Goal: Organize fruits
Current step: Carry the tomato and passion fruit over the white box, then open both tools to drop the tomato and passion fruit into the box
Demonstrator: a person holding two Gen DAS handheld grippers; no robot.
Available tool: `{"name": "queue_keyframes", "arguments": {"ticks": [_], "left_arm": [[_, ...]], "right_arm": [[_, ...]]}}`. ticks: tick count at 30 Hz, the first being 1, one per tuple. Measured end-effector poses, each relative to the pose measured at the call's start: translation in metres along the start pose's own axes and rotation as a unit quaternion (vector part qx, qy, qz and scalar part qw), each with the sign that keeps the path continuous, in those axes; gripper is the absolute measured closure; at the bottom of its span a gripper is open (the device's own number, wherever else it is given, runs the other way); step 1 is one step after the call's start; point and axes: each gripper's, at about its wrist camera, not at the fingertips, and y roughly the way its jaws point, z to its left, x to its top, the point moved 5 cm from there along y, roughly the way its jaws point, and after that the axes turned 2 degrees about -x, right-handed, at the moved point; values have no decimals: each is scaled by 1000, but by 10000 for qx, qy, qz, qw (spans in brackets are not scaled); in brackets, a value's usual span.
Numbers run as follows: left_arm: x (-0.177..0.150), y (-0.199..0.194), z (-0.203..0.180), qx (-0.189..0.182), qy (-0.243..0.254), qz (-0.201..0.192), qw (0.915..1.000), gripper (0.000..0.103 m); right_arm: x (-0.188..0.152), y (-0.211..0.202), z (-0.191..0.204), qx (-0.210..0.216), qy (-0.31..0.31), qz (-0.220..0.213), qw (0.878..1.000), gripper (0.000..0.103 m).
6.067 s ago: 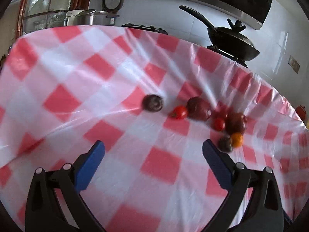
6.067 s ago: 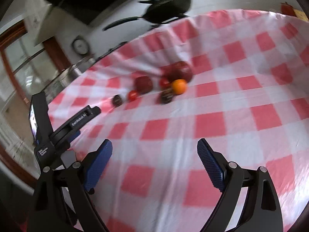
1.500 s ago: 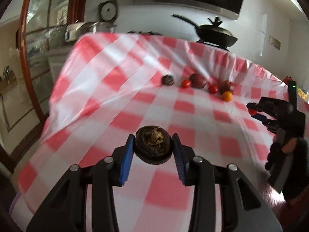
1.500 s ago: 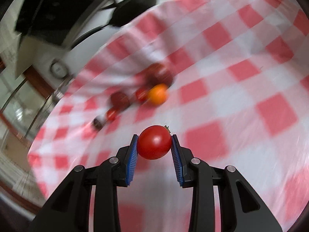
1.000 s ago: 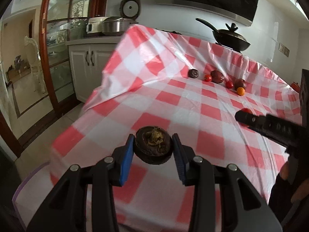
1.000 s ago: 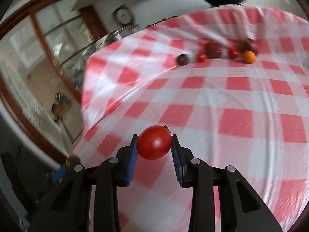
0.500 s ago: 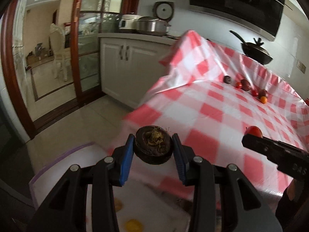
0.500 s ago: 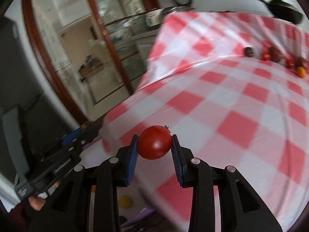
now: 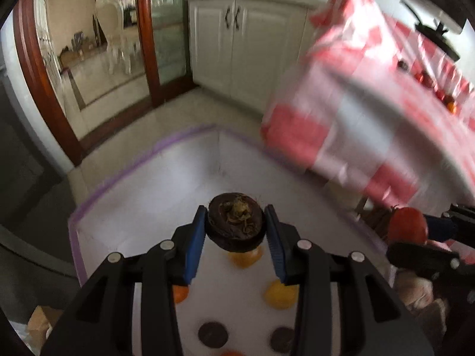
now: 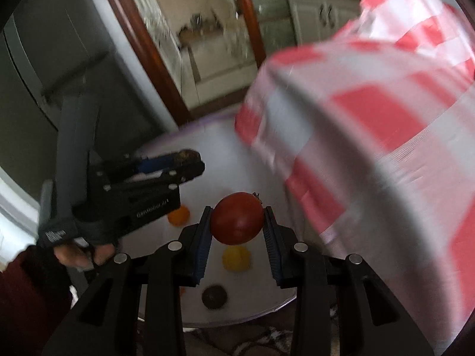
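Note:
My left gripper (image 9: 236,233) is shut on a dark brown round fruit (image 9: 236,225) and holds it above a white bin (image 9: 142,204) with a purple rim on the floor. My right gripper (image 10: 237,225) is shut on a red tomato (image 10: 237,218) above the same bin (image 10: 207,148). In the bin lie orange, yellow (image 9: 280,295) and dark fruits (image 9: 213,334). The right gripper with its tomato (image 9: 408,225) shows at the right of the left wrist view. The left gripper (image 10: 184,160) shows at the left of the right wrist view.
The table with the red-and-white checked cloth (image 9: 371,124) stands to the right, its corner hanging next to the bin. Several fruits (image 9: 427,81) lie far back on it. White cabinets (image 9: 246,47) and a wooden door frame (image 9: 145,35) stand behind.
Both grippers have swung left and down, off the table edge to above the floor bin, each still holding its fruit. The bin's inside with fruits has come into view.

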Motion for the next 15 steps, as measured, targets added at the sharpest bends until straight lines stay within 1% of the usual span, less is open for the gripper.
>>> {"name": "queue_keyframes", "arguments": {"ticks": [2,5,7,10,13,15], "left_arm": [[-11,14,4,95,55,313,9995,63],[-25,31,11,188,60,666,9976,63],[-36,44,16,227,33,960,9951,63],[-49,56,22,312,-3,1250,9917,63],[-53,60,24,397,53,1344,9901,63],[-53,62,24,386,63,1364,9899,63]], "right_arm": [[-9,19,3,-31,-80,332,9994,70],[-20,40,10,-81,-293,666,9973,70],[-28,54,15,-138,-483,903,9946,70],[-37,75,19,-314,-690,1259,9891,70],[-44,86,20,-481,-799,1470,9847,70],[-46,92,18,-578,-822,1582,9823,70]]}}
